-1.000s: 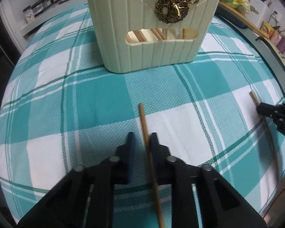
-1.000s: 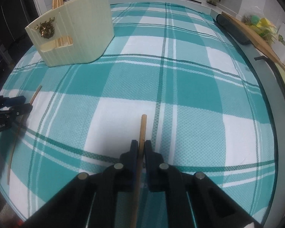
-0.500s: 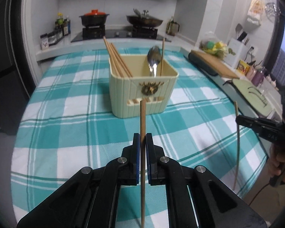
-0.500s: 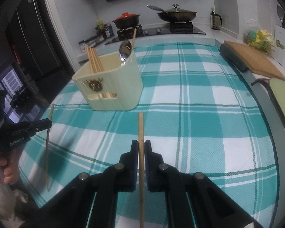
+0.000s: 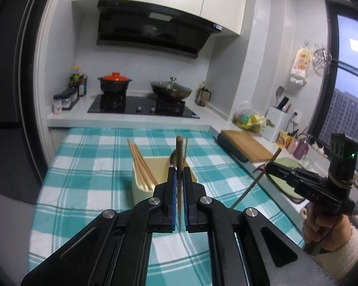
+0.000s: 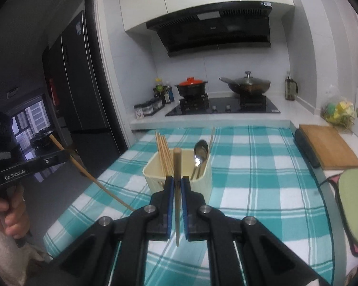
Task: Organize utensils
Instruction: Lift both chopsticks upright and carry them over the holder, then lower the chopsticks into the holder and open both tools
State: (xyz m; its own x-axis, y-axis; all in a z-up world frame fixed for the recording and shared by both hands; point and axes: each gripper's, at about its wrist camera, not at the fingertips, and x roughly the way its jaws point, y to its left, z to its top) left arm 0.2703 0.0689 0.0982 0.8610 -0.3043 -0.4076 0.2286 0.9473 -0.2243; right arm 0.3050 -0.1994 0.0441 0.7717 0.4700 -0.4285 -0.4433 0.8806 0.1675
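Observation:
My left gripper (image 5: 178, 174) is shut on a wooden chopstick (image 5: 179, 151) that stands upright between its blue pads, lifted above the table. My right gripper (image 6: 177, 181) is shut on a second chopstick (image 6: 177, 163) in the same way. Beyond both stands the cream utensil holder (image 6: 204, 182), also seen past the left jaws as the holder (image 5: 140, 191). It holds several chopsticks (image 6: 163, 152) and a metal spoon (image 6: 200, 153). Each view shows the other gripper off to the side, the right gripper (image 5: 273, 168) and the left gripper (image 6: 65, 156), each with its slanted chopstick.
The teal checked tablecloth (image 6: 262, 178) covers the table. A wooden cutting board (image 6: 327, 147) and a green mat (image 6: 355, 202) lie along the right counter. A stove with an orange-lidded pot (image 6: 191, 87) and a wok (image 6: 248, 84) is behind. A dark fridge (image 6: 81, 90) stands at the left.
Both grippers rose off the tablecloth, each carrying its chopstick, and tipped up so the kitchen wall shows. The left jaws closed onto their chopstick. The holder now sits lower and farther.

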